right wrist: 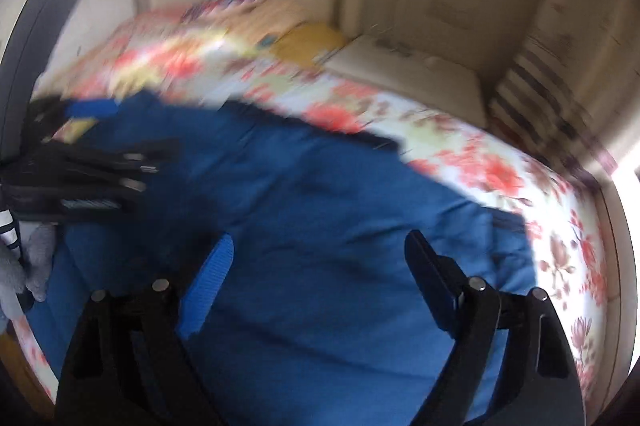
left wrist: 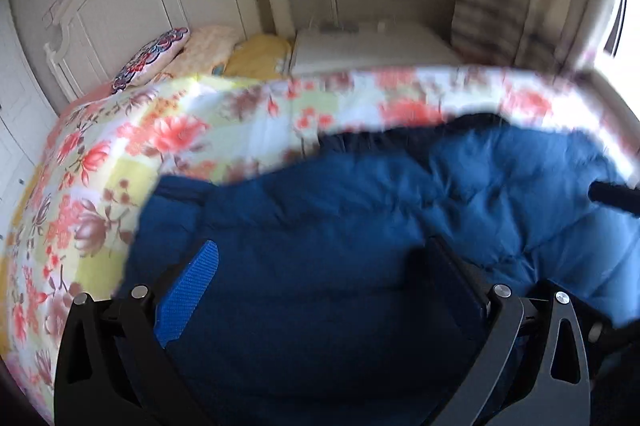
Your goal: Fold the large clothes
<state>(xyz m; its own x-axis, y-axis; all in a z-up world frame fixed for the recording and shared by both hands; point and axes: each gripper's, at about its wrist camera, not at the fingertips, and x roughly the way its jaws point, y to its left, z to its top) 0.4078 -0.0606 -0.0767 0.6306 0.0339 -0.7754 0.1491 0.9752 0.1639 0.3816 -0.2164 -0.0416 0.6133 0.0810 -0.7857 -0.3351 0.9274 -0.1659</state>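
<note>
A quilted blue jacket (right wrist: 320, 193) lies spread and rumpled on a bed's floral bedspread (left wrist: 100, 153), no neat fold yet visible; the left tongs (left wrist: 320, 274) and right tongs (right wrist: 320, 266) both hover released above it, grasping nothing; folding seems mostly ahead.

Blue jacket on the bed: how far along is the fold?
Done: the blue padded jacket lies spread on the floral bedspread; no finished fold shows, though blur hides detail. In hand: nothing; the left gripper and right gripper hover over it, jaws wide apart. Left: grasping the edges and every fold.
</note>
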